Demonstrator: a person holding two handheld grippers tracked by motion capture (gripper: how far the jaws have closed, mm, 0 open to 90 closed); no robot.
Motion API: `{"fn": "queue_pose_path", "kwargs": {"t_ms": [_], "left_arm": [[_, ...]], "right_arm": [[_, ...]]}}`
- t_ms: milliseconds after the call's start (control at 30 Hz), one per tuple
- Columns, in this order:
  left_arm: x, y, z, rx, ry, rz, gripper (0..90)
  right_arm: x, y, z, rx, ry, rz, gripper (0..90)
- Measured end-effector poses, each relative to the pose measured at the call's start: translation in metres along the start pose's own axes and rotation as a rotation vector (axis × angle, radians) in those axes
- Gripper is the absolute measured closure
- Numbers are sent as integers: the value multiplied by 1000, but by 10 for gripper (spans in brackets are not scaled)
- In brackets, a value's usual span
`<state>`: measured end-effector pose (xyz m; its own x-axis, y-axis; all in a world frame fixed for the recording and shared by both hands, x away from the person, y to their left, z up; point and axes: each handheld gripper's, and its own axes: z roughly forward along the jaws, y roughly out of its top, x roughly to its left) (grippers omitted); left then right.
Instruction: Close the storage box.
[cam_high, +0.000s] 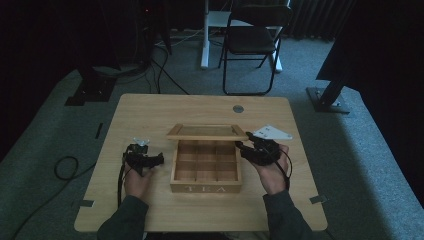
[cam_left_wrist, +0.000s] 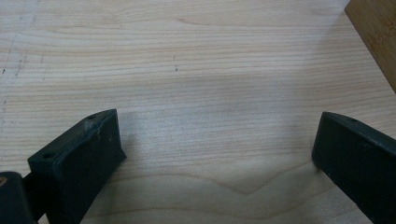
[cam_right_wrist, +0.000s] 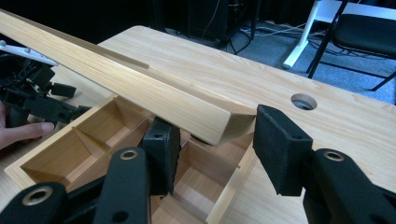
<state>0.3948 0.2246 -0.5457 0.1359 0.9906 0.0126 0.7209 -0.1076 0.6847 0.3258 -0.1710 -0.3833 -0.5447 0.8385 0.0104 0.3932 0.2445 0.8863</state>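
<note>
Now, view by view:

High view, tea box: a wooden box marked TEA sits mid-desk, its nine compartments bare, its lid raised at the far side with its long axis running across the desk.

High view, hands: the right gripper sits at the box's right far corner, just beside the lid's right end; the left gripper rests left of the box, apart from it.

Left gripper view, fingers: its two black fingers stand wide apart over bare desk with nothing between them; a corner of the box wall shows at upper right.

Right gripper view, fingers: its fingers bracket the near end of the lid, partly spread; whether the pads press the wood I cannot tell.

Right gripper view, key relation: the lid's end lies straight ahead between the fingers, and its length runs away to the upper left.

Judgement: the right hand is the nearer one, so moving the lid falls to it.
</note>
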Motion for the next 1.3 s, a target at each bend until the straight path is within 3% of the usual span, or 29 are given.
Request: {"fn": "queue_pose_path", "kwargs": {"t_ms": [167, 633, 767, 1300], "left_arm": [[0, 0, 0, 1, 0, 2, 16], [0, 0, 0, 0, 0, 1, 16], [0, 0, 0, 0, 0, 1, 16], [0, 0, 0, 4, 0, 4, 16]], "right_arm": [[6, -6, -2, 6, -19, -14, 511], [11, -26, -4, 13, -7, 9, 499], [15, -30, -4, 17, -25, -12, 499], [18, -42, -5, 22, -13, 2, 490]]}}
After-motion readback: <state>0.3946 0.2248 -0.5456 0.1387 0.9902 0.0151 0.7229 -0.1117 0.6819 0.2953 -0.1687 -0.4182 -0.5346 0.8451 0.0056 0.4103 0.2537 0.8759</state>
